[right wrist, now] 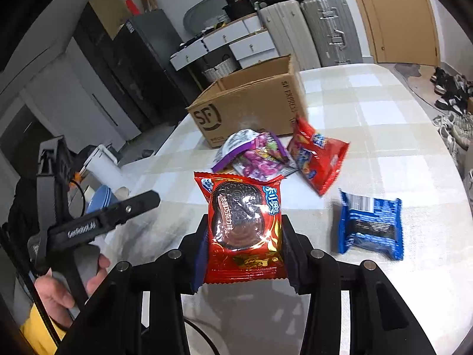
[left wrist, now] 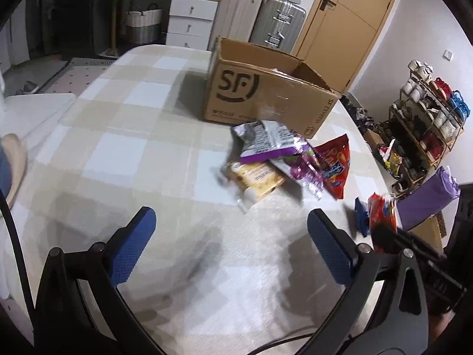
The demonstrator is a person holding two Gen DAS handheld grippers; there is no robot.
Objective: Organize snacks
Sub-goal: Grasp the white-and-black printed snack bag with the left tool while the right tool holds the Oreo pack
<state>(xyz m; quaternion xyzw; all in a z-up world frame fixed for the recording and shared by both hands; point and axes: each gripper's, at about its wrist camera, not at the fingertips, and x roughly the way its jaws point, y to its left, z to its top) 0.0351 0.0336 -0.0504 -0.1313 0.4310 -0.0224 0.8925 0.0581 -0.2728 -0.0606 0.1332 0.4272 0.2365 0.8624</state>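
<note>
My right gripper (right wrist: 244, 236) is shut on a red Oreo packet (right wrist: 244, 230) and holds it upright above the table. The packet also shows in the left wrist view (left wrist: 382, 216). My left gripper (left wrist: 230, 230) is open and empty, low over the checked tablecloth (left wrist: 133, 136). An open SF cardboard box (left wrist: 266, 97) stands at the far side; it also shows in the right wrist view (right wrist: 251, 103). In front of it lies a pile of snacks: a purple bag (left wrist: 266, 142), a yellow packet (left wrist: 257, 180) and a red bag (left wrist: 334, 162). A blue Oreo packet (right wrist: 372, 224) lies alone to the right.
A blue bowl (right wrist: 99, 204) and a white container (right wrist: 103, 165) stand at the table's left edge. Suitcases (right wrist: 310, 29), white drawers (left wrist: 189, 14), a shoe rack (left wrist: 425, 124) and a wooden door (left wrist: 346, 20) surround the table. A purple cloth (left wrist: 425, 204) lies at the right.
</note>
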